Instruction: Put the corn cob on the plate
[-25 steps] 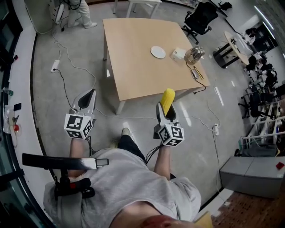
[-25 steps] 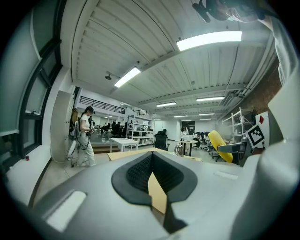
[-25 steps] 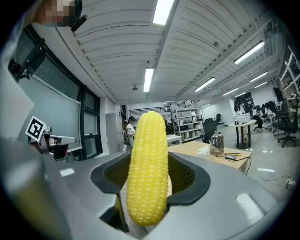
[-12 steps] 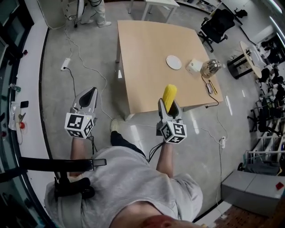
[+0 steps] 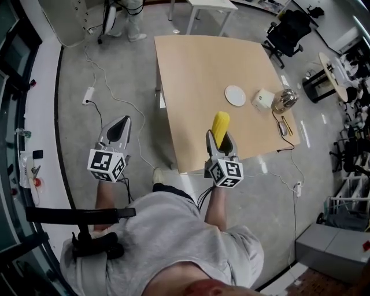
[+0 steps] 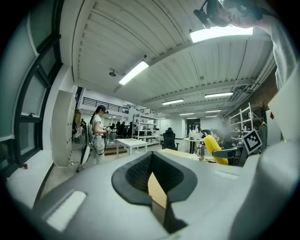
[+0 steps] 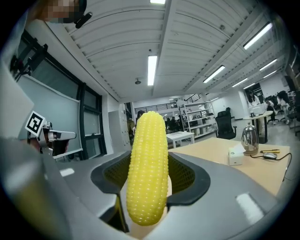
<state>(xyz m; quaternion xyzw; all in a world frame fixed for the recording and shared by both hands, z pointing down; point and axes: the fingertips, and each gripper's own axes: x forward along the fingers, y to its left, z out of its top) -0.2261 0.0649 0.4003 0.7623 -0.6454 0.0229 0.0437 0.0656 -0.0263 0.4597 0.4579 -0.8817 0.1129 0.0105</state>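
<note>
A yellow corn cob [image 5: 219, 125] stands upright in my right gripper [image 5: 220, 137], whose jaws are shut on its lower half. It hangs over the near edge of the wooden table [image 5: 196, 69]. The right gripper view shows the corn cob [image 7: 147, 164] filling the gap of the right gripper [image 7: 149, 180]. The small white plate [image 5: 235, 95] lies on the table's right side, beyond the cob and a little to its right. My left gripper [image 5: 117, 130] is over the floor left of the table, shut and holding nothing. In its own view the left gripper [image 6: 154, 164] shows only a thin slit.
Right of the plate are a white box [image 5: 263, 99], a metal kettle [image 5: 284, 99] and small items with a cable [image 5: 284, 127]. Cables and a power strip [image 5: 88, 95] lie on the floor at left. A black chair [image 5: 287, 32] and a person [image 5: 132, 10] are beyond the table.
Both grippers have travelled forward toward the table. The corn cob, earlier over the floor short of the table, is now over its near edge. The grip has not changed.
</note>
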